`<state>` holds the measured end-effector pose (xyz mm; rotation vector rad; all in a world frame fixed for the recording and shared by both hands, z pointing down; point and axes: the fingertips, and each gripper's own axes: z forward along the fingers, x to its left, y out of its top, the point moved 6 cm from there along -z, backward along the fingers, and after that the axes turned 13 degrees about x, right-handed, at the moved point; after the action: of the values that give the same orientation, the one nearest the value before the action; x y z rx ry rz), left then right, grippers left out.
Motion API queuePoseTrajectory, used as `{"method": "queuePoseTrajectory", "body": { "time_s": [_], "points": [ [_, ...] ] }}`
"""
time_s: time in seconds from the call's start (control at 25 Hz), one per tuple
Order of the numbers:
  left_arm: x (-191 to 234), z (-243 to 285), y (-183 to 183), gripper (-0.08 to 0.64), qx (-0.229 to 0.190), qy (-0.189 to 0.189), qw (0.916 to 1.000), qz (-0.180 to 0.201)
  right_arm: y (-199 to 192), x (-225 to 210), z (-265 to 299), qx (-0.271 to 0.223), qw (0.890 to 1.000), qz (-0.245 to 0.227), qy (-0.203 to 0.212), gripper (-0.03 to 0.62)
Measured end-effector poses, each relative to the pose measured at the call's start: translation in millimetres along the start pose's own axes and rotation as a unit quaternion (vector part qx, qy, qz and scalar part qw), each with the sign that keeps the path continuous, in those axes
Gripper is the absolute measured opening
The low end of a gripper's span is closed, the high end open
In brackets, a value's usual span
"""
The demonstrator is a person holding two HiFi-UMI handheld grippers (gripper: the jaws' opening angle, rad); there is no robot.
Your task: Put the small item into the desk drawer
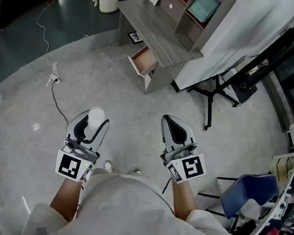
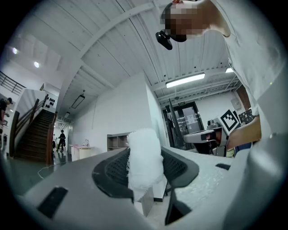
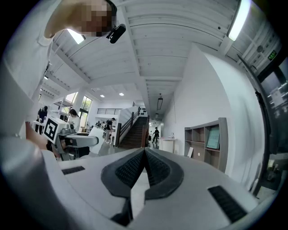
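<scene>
My left gripper [image 1: 95, 118] is shut on a small white fluffy roll [image 1: 96, 117], which stands upright between the dark pads [image 2: 112, 170] in the left gripper view, where the roll [image 2: 144, 157] fills the gap. My right gripper [image 1: 171, 123] is shut, its jaws meeting at the tips with nothing between them [image 3: 145, 152]. Both are held level in front of the person, some way from the grey wooden desk [image 1: 157, 24]. The desk's drawer [image 1: 144, 61] stands pulled open at its near end.
A shelf unit [image 1: 197, 10] with a framed picture sits on the desk against a white wall. A black tripod stand [image 1: 217, 90] is to the desk's right, a blue chair [image 1: 249, 190] at lower right. A cable and plug [image 1: 53, 78] lie on the grey floor at left.
</scene>
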<state>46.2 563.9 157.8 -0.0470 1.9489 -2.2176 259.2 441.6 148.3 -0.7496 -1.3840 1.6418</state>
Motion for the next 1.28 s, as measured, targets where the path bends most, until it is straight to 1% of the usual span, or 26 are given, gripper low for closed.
{"method": "queuePoseTrajectory", "body": {
  "time_s": [0.2, 0.4, 0.48, 0.72, 0.88, 1.08, 1.2, 1.28],
  "points": [
    [3, 3, -5, 0.186, 0.001, -0.003, 1.0, -0.004, -5, 0, 5, 0.004, 1.0, 0.004, 0.0, -0.003],
    [9, 1, -13, 0.186, 0.001, -0.005, 0.9998, -0.018, -9, 1, 10, -0.001, 1.0, 0.03, 0.006, -0.003],
    [17, -1, -17, 0.186, 0.003, -0.006, 0.9998, -0.018, -10, 3, 15, 0.007, 1.0, 0.028, 0.001, -0.003],
    [54, -8, -34, 0.186, -0.002, -0.012, 0.9993, -0.034, -13, 22, 38, 0.032, 0.999, 0.017, -0.016, -0.003],
    [68, 2, -50, 0.186, 0.01, -0.023, 0.9985, -0.048, -19, 25, 57, 0.046, 0.998, 0.023, -0.018, -0.003],
    [84, 42, -59, 0.186, 0.023, -0.04, 0.9977, -0.05, -32, -2, 90, 0.057, 0.997, 0.036, -0.022, -0.003],
    [101, 77, -63, 0.186, 0.03, -0.036, 0.9978, -0.048, -42, -28, 126, 0.057, 0.997, 0.046, -0.012, -0.003],
    [113, 107, -64, 0.186, 0.037, -0.027, 0.9979, -0.046, -47, -54, 158, 0.053, 0.997, 0.054, 0.0, -0.003]
  ]
}}
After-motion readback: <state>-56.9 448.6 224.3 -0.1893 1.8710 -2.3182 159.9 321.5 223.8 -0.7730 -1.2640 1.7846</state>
